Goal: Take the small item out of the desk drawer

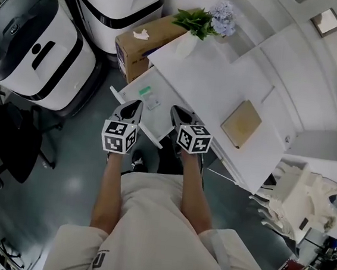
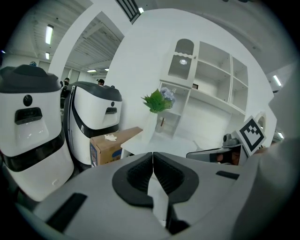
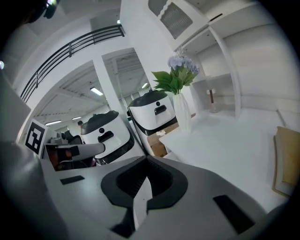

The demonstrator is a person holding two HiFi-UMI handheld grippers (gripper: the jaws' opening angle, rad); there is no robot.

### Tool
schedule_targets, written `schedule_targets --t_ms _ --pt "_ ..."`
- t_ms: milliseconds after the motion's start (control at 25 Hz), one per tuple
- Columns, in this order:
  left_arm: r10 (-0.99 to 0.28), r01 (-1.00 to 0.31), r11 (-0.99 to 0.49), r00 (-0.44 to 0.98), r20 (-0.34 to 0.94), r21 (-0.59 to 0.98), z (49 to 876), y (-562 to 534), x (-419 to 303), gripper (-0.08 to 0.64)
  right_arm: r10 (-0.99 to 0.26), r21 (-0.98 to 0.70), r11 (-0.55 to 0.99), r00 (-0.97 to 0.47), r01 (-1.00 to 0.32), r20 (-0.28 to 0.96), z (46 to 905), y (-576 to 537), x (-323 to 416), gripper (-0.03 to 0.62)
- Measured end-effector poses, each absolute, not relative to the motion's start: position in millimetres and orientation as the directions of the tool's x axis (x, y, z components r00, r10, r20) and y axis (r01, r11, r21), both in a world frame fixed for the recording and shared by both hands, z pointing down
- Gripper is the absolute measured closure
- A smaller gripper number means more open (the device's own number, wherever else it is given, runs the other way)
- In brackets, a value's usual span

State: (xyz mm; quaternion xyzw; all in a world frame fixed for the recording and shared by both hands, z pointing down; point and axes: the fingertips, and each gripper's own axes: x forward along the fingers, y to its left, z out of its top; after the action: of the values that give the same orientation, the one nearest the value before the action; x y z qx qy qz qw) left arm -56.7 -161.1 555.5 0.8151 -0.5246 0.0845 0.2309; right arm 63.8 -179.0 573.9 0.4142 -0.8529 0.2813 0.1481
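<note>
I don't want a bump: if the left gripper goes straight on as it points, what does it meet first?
Probably the desk edge, close ahead of the shut left gripper and above the open drawer; the vase stands farther back. Depth is unclear.

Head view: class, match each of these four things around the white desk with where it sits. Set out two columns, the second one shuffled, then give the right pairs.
Things
1. cardboard box
2. vase of flowers
3. tan pad
4. small green item

Places
A. lying flat on the desk
B. in the open drawer
C. beside the desk, with a white scrap on top
D. standing at a corner of the desk

Pairs: 1-C, 2-D, 3-A, 4-B
</note>
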Motion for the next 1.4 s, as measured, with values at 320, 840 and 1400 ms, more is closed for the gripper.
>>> schedule_targets --t_ms 320,840,1400 --pt "-0.806 -0.92 -0.267 0.377 0.457 0.288 588 -184 -65 0.541 -0.498 -0.333 0.59 -0.656 -0.736 0.567 615 -224 25 0.568" --pt "-0.815 -0.942 -0.146 0.288 0.503 0.302 607 -199 -85 0.542 -0.331 -0.259 0.699 -0.622 -0.667 0.709 688 -253 -17 0.566" --pt "-0.827 -0.943 -0.084 0.245 0.506 0.321 607 -197 -73 0.542 -0.237 -0.232 0.745 -0.574 -0.625 0.783 755 -250 -27 0.518"
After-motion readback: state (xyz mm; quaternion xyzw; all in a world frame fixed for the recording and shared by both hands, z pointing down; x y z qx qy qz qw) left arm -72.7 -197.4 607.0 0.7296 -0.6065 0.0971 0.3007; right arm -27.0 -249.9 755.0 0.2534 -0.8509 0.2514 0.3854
